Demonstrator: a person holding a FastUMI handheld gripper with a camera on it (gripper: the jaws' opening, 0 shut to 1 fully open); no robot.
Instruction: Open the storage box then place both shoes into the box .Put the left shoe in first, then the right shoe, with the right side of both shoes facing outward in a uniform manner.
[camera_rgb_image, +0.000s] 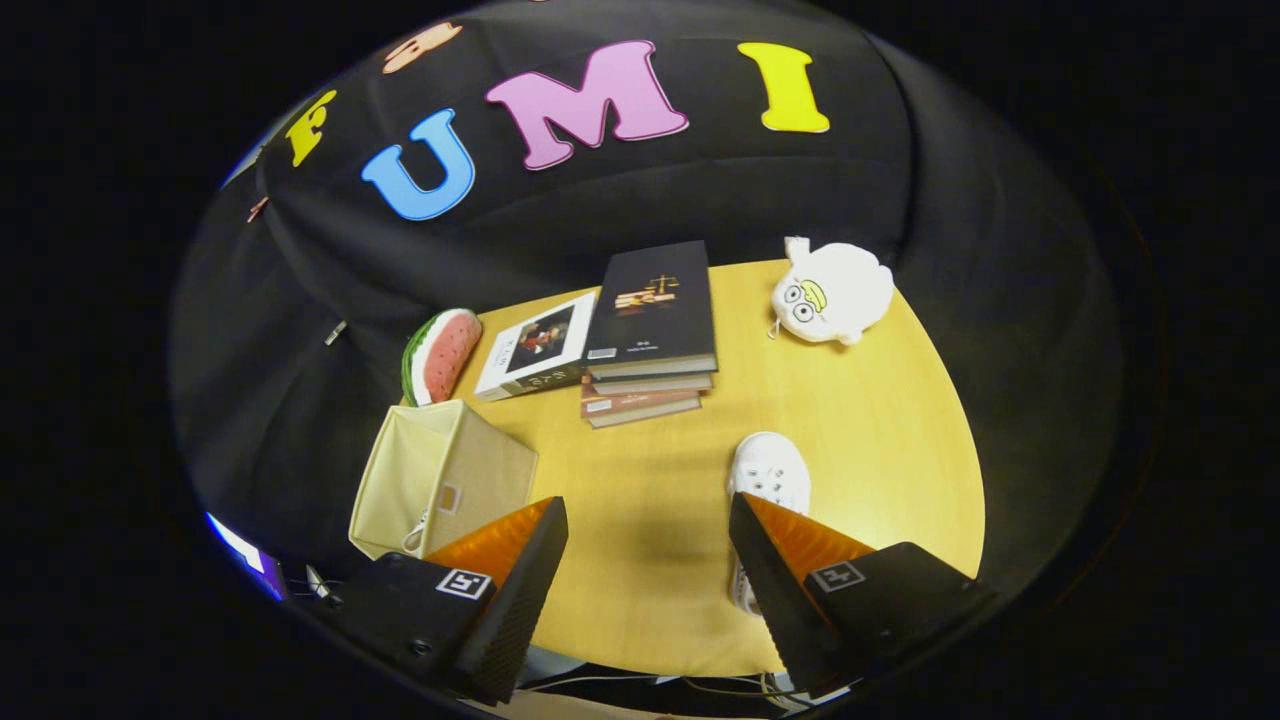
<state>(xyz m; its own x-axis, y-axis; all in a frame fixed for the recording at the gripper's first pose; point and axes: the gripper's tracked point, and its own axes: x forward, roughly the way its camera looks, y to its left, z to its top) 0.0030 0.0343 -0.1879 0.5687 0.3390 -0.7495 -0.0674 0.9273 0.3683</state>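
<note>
Hand-held gripper (648, 515): I held it above the tabletop (880, 420); its fingers stood wide apart, with nothing between them but bare wood.
Storage box (440, 480): a beige fabric box stood at the near edge of the tabletop, just beside the left finger. Its top looked open, and I saw something white with laces inside it, but I could not tell what it was.
Shoe (768, 470): one white shoe lay on the tabletop, just ahead of the right finger, which covered part of it.
Books (650, 340): a stack lay beyond the fingers, with one more book beside it.
Watermelon toy (440, 355): it lay behind the box.
Plush toy (830, 292): white, at the far edge.
</note>
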